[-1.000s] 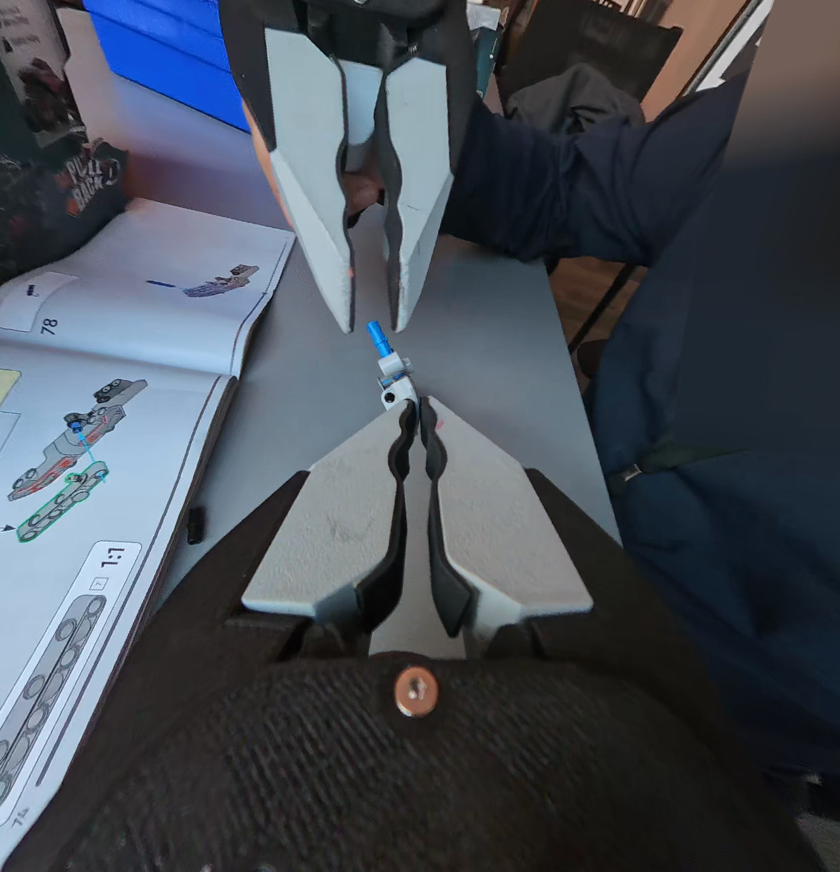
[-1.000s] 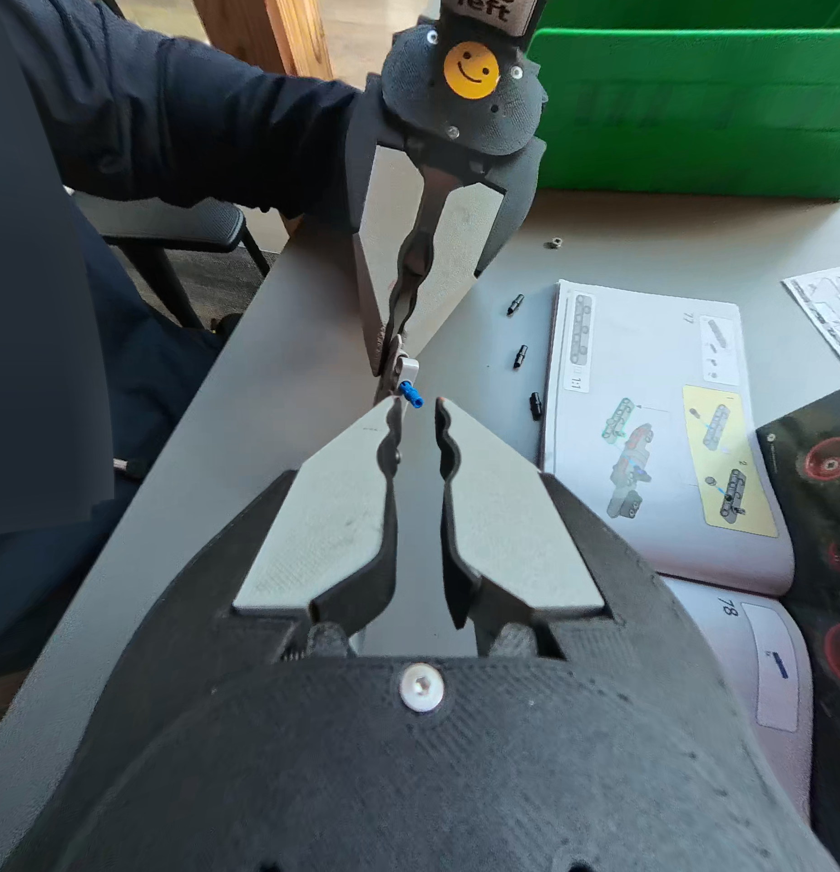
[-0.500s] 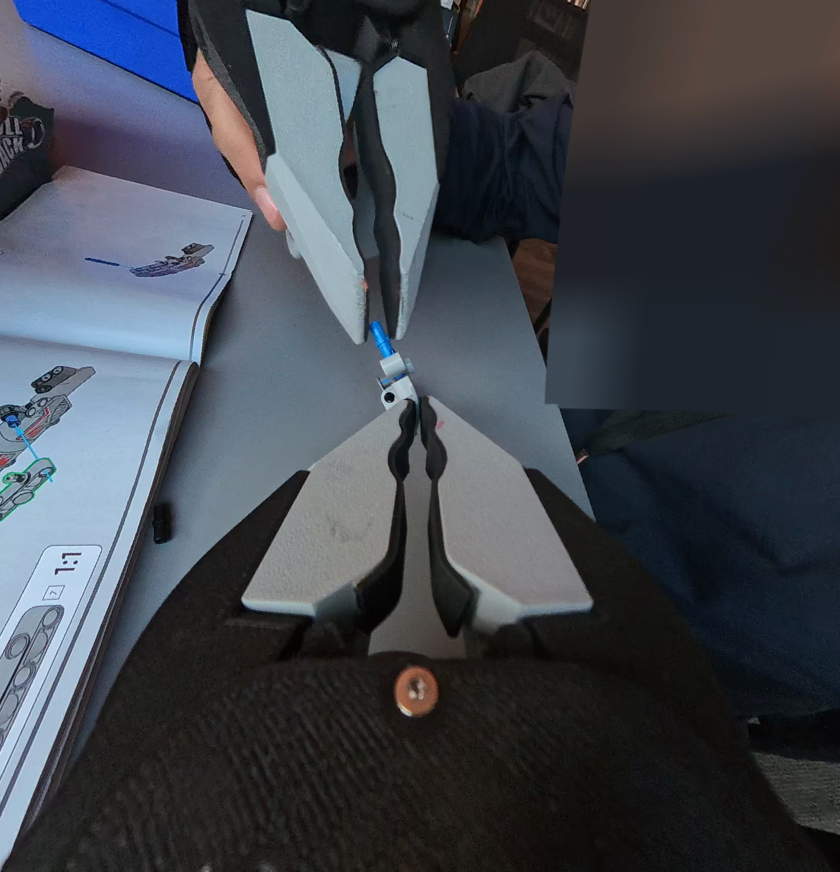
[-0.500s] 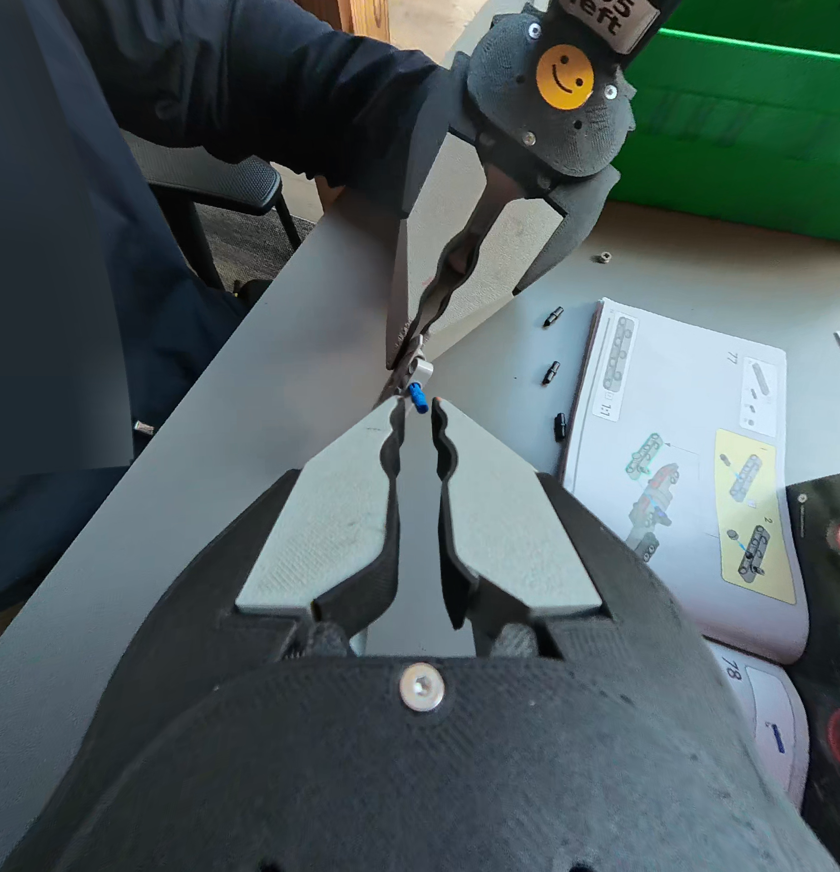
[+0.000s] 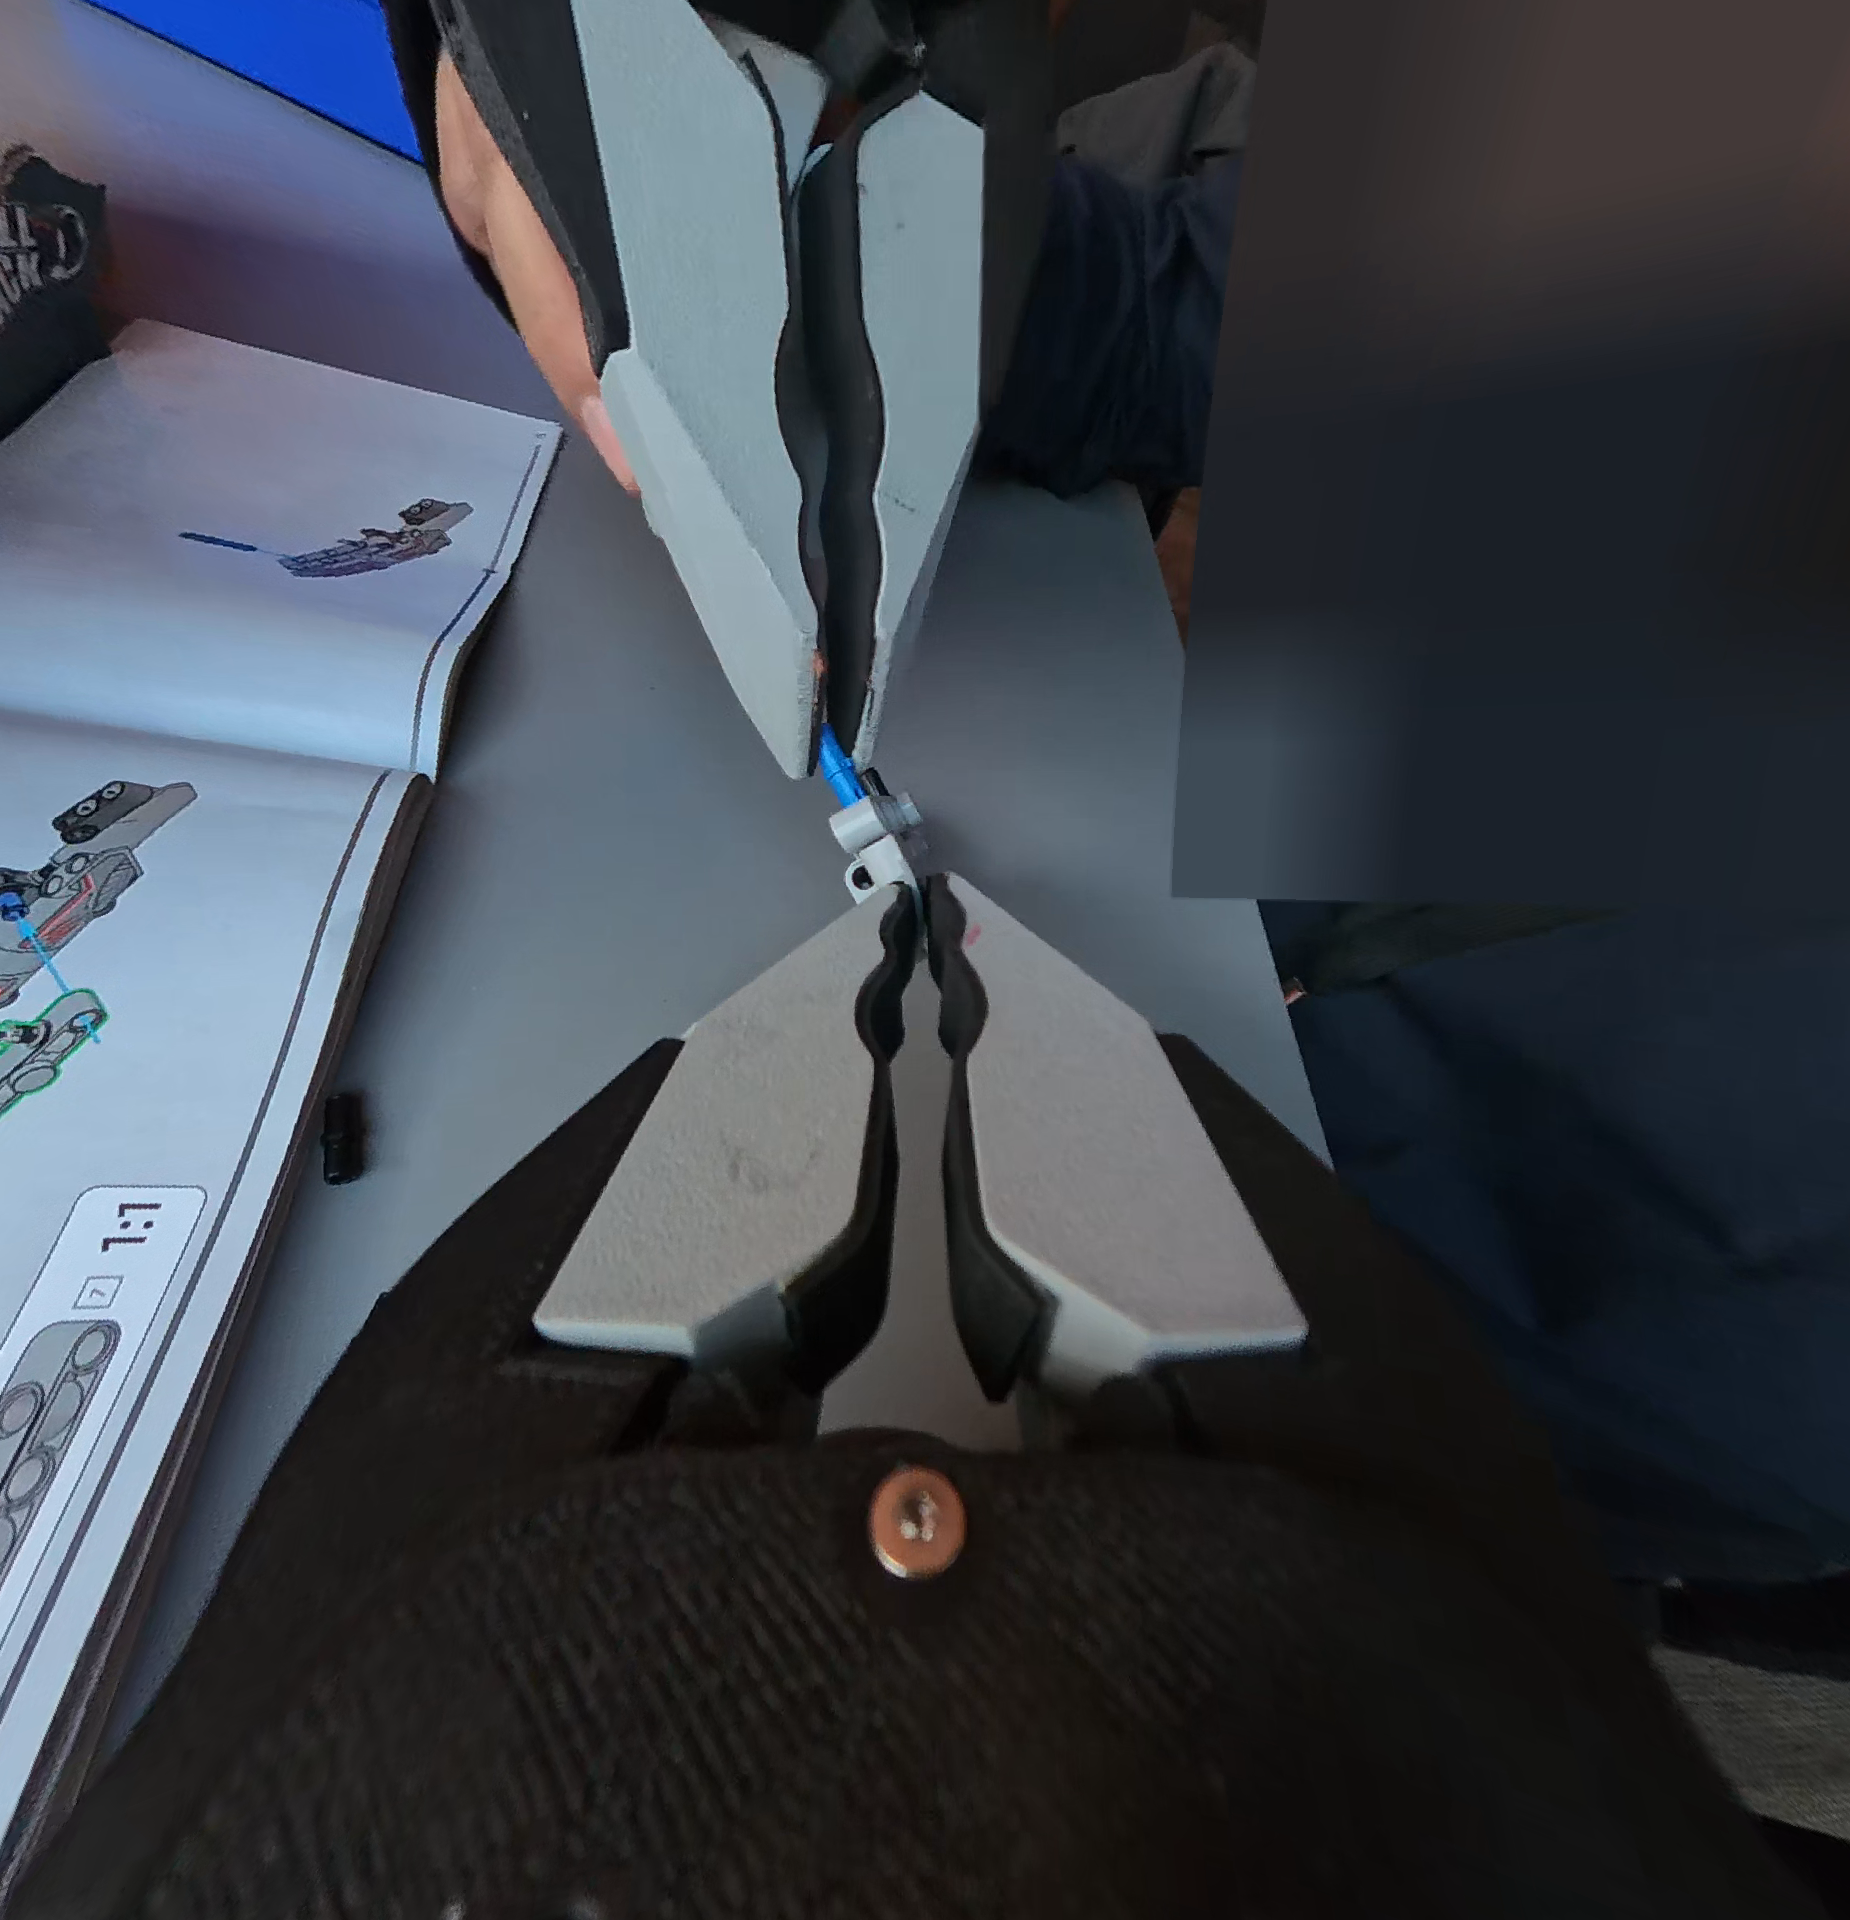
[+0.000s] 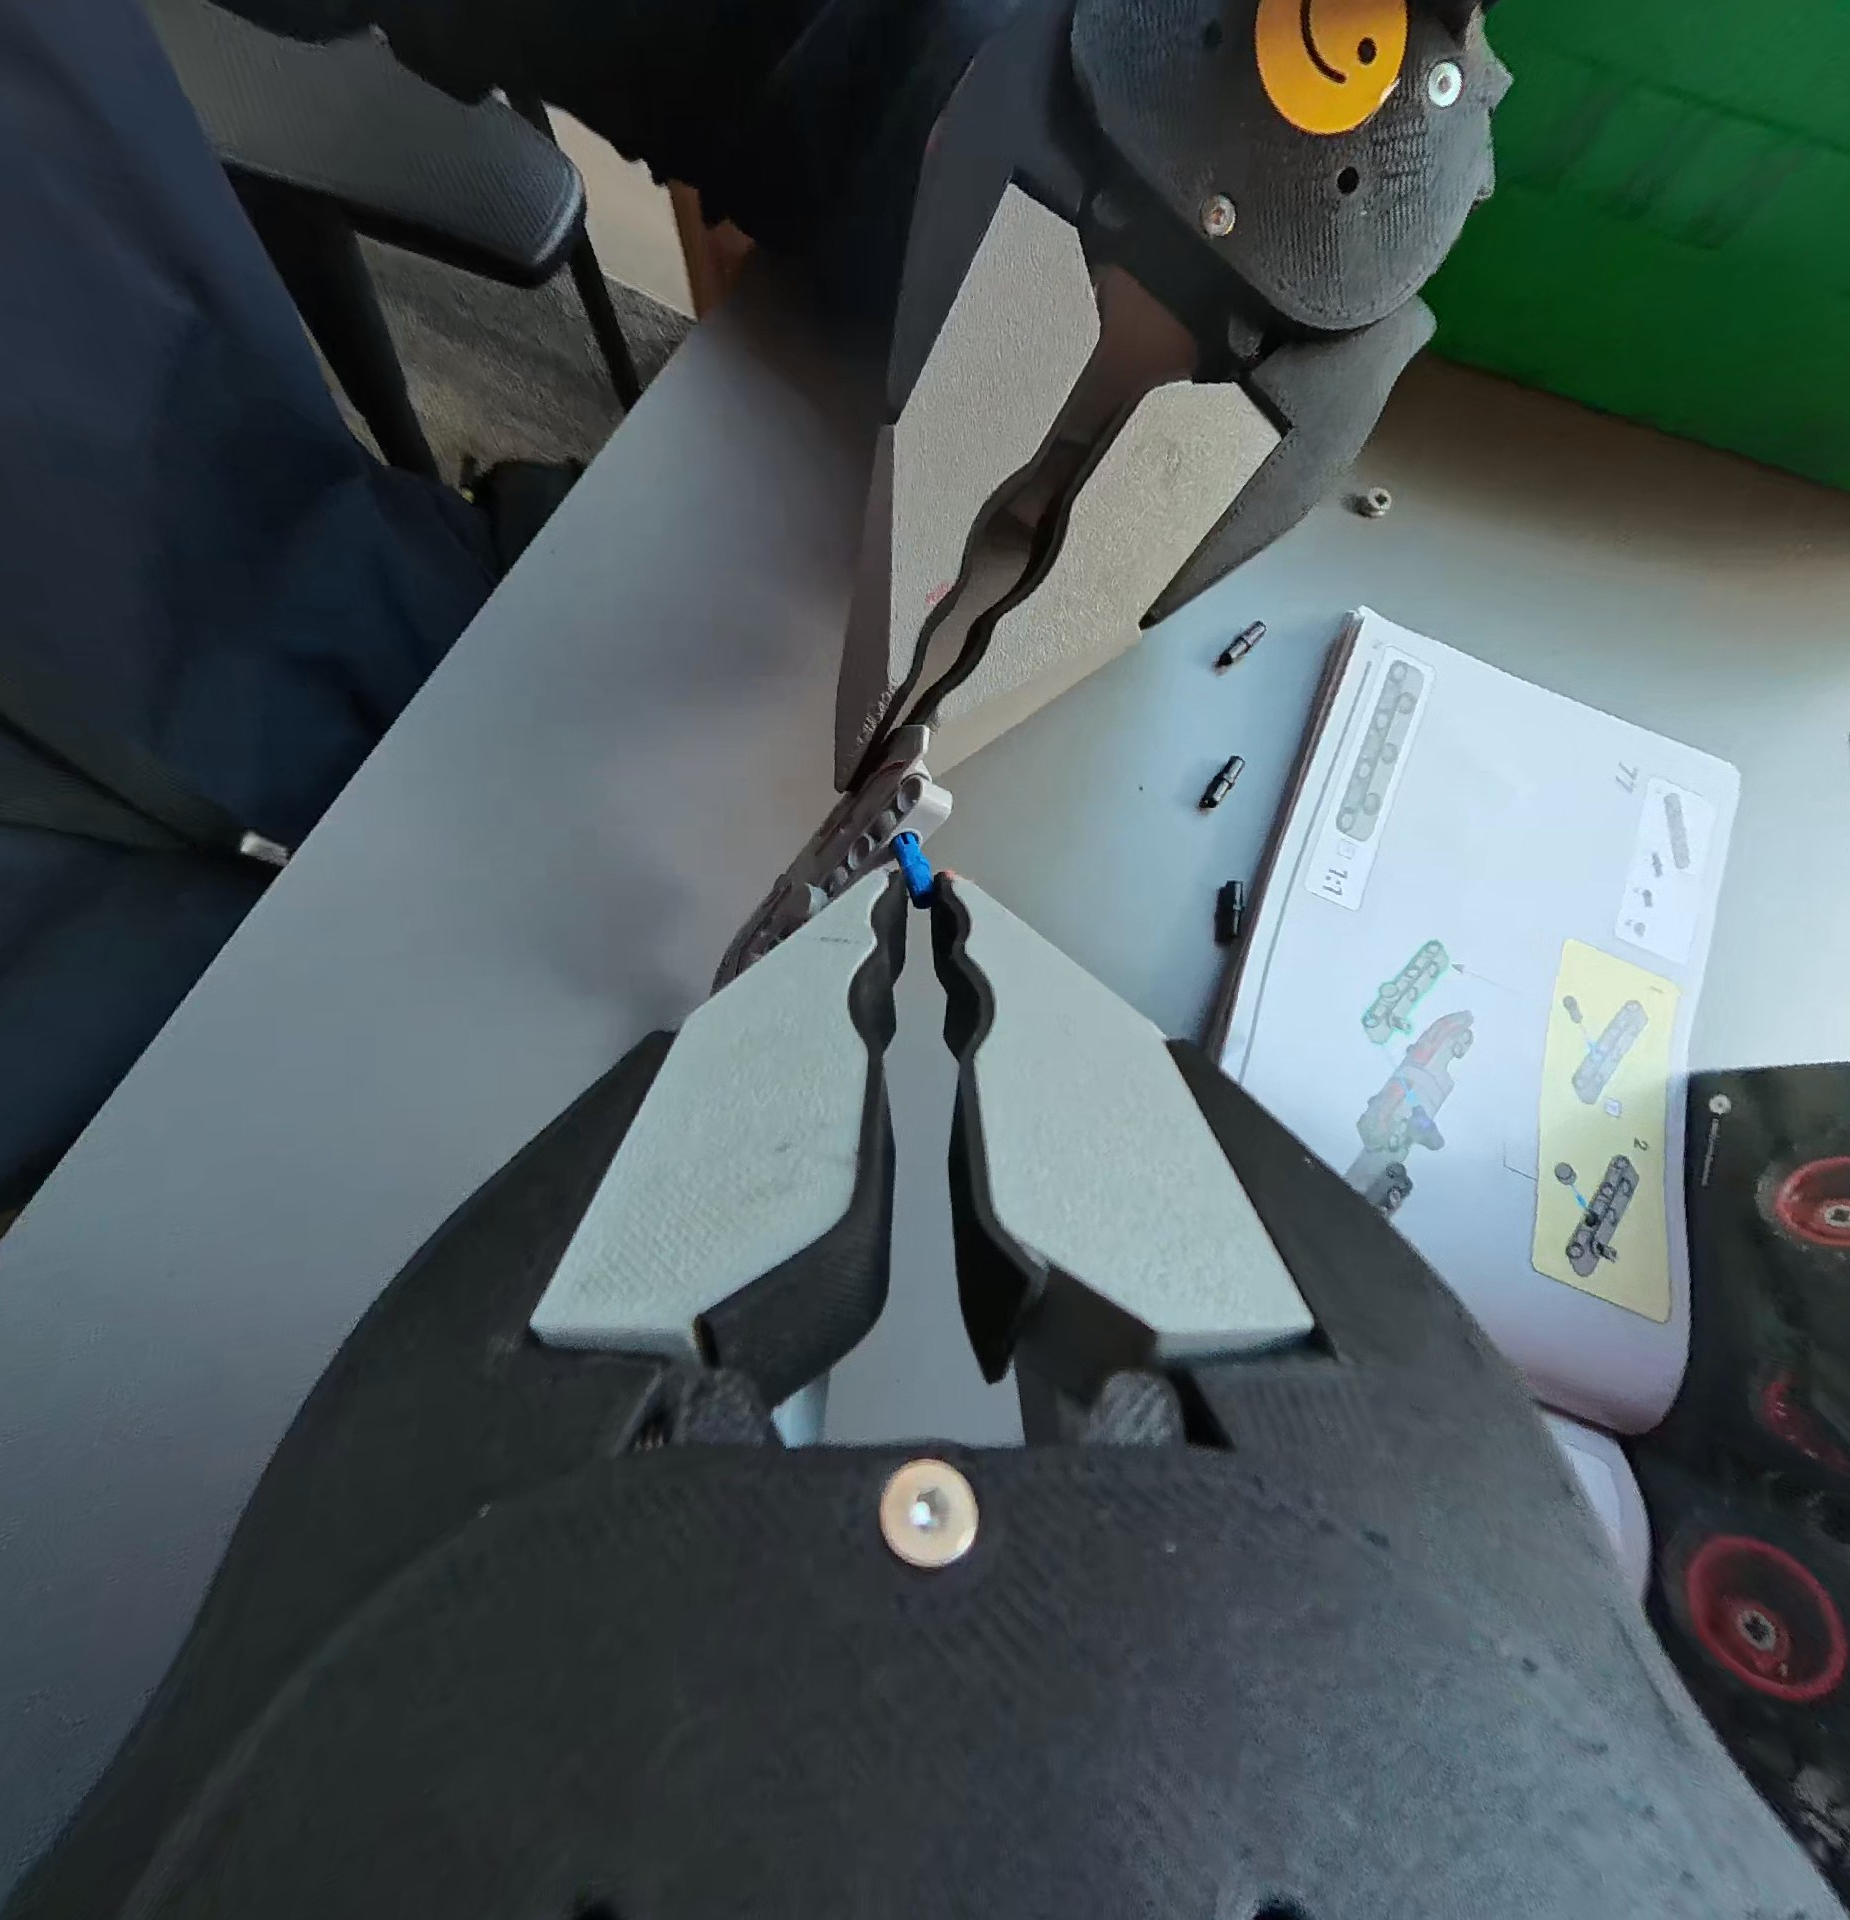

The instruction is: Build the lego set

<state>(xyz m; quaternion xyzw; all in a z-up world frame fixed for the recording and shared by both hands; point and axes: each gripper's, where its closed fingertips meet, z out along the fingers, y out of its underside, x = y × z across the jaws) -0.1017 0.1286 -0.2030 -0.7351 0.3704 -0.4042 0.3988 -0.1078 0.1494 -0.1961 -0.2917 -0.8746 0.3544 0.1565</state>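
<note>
My left gripper (image 5: 916, 896) is shut on a small grey lego assembly (image 5: 879, 842) and holds it above the grey table (image 5: 609, 831). A blue pin (image 5: 836, 764) sticks out of the assembly's far end. My right gripper (image 5: 843, 743) comes in from above and its tips are shut on that pin. In the right wrist view my right gripper (image 6: 916, 891) pinches the blue pin (image 6: 910, 860). The grey assembly (image 6: 916, 800) with a dark beam (image 6: 796, 894) hangs from the left gripper (image 6: 885, 743) just beyond it.
An open instruction booklet (image 5: 173, 831) (image 6: 1472, 935) lies on the table. Loose black pins (image 6: 1227, 909) (image 6: 1219, 781) (image 5: 341, 1138) lie beside it. A green bin (image 6: 1679, 260), a blue bin (image 5: 277, 42) and the dark set box (image 6: 1814, 1351) stand around. The person's body sits at the table edge. My left and right fingertips are right by each other.
My right gripper has moved in onto the blue pin and closed on it; a second ago it was open and just short of it. The left gripper kept hold of the assembly.
</note>
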